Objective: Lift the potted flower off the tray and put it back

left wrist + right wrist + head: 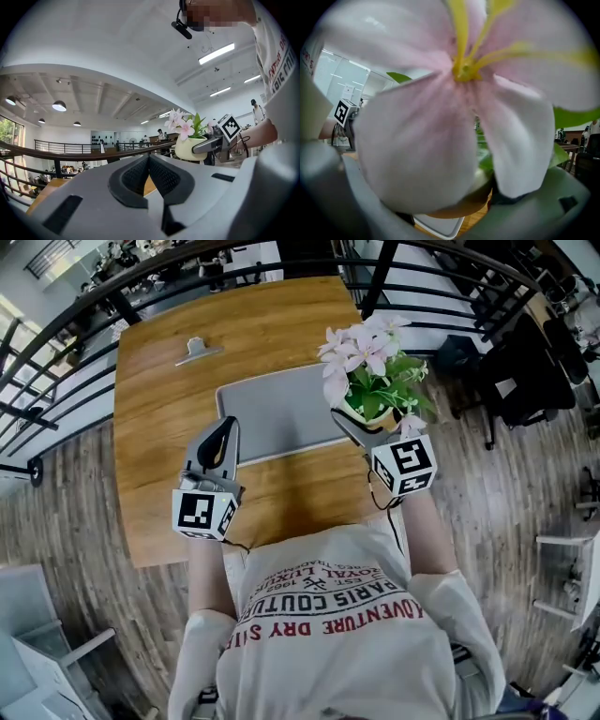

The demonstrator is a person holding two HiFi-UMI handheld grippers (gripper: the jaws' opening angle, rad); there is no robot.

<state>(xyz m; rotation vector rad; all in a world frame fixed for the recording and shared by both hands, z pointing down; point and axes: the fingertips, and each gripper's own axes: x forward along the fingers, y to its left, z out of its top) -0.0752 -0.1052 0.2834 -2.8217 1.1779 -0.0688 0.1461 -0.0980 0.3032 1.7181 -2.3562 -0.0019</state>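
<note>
Presently, item in hand: potted flower (370,381), pink blooms and green leaves in a pale pot. It is held by the right gripper (366,427), whose jaws pinch the pot on either side. The pot hangs over the right edge of the grey tray (272,413) and appears clear of it. In the right gripper view, petals fill the frame, with a tray corner and bare wood showing beneath the pot.

Left gripper (225,427): jaws pressed together with nothing between them. It is held idle just beside the tray's near left corner.

Step, as judged: the lift looks done and the return is pending. The next move calls for carrying the pot inward over the tray's flat middle and lowering it upright. The jaws should part only once the base sits flat.

Surroundings:
- Wooden table (178,381).
- Metal clip (197,350), on the table beyond the tray and well apart from it.
- Dark railing (70,153) around the table's far sides.

Obstructions: none on the tray. The blooms mask the right gripper's own view, so placement relies on the head view.
</note>
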